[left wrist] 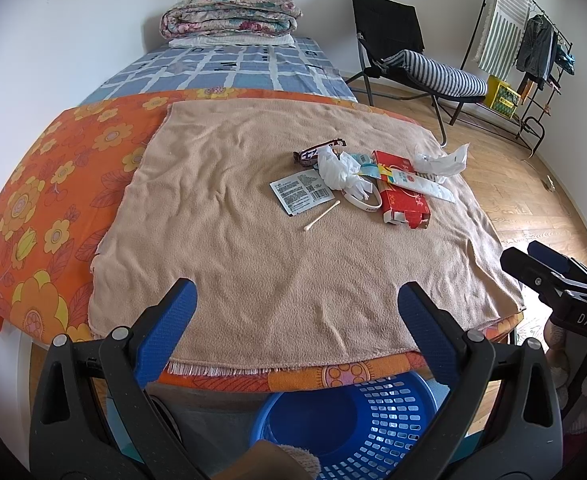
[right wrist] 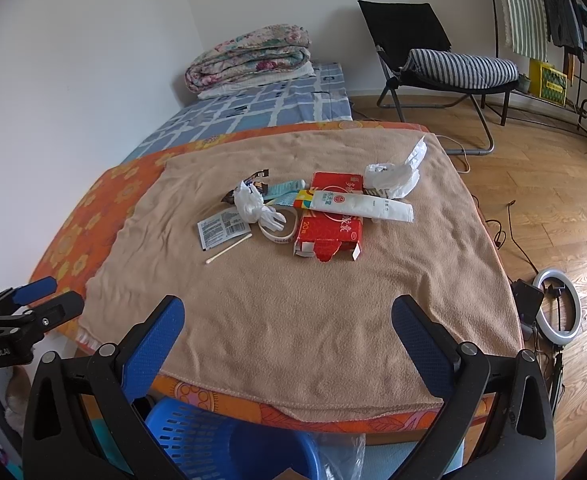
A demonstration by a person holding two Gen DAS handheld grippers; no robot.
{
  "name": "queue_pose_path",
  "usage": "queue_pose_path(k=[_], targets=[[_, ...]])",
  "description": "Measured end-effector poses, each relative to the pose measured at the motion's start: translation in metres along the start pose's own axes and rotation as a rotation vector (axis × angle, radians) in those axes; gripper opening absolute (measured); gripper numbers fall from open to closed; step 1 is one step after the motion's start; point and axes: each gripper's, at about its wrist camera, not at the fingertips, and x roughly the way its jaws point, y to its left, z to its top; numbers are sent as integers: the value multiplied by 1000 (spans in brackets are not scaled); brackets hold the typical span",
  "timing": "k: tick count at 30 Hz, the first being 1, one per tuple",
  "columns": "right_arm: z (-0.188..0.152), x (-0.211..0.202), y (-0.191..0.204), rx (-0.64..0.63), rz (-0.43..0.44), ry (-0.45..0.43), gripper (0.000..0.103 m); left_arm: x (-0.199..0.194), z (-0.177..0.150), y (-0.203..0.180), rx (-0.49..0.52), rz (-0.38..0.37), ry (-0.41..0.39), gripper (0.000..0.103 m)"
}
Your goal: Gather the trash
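Nearest the cameras, below the front edge of the surface, sits a blue perforated plastic basket [left wrist: 357, 428]; as far as its visible part shows, it holds no trash yet, though the fingers hide some of it. Above it the left gripper [left wrist: 297, 312] and the right gripper [right wrist: 287, 330] both hang with their blue-padded fingers spread wide and nothing between them, side by side at the near edge, well apart from the litter.

Across the surface lies a tan fleece blanket [left wrist: 253, 260] over an orange flowered cloth [left wrist: 53, 184]. Toward its far half the trash lies in one loose cluster: a white cotton swab [left wrist: 321, 216] nearest, just beside a flat printed sachet [left wrist: 299, 196]; then a white wristband loop [right wrist: 279, 230], a crumpled white plastic bag [right wrist: 249, 204], a torn-open red cardboard box [right wrist: 329, 228] with a white toothpaste tube [right wrist: 361, 208] lying across it, a dark snack wrapper [left wrist: 313, 152], and farthest a crumpled clear-white wrapper [right wrist: 393, 172].

My judgement is that collection has not begun: every piece appears untouched on the blanket, and all of it remains to be carried to the basket. Beyond stand a bed with a folded quilt [left wrist: 229, 16] and a black folding chair [left wrist: 393, 40].
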Motion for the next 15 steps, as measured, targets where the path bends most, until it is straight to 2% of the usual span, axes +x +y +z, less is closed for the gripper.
queue_pose_path(k=[15], targets=[[-1, 1, -1, 4, 3, 4, 103, 1, -1, 0, 0, 1, 5, 102]])
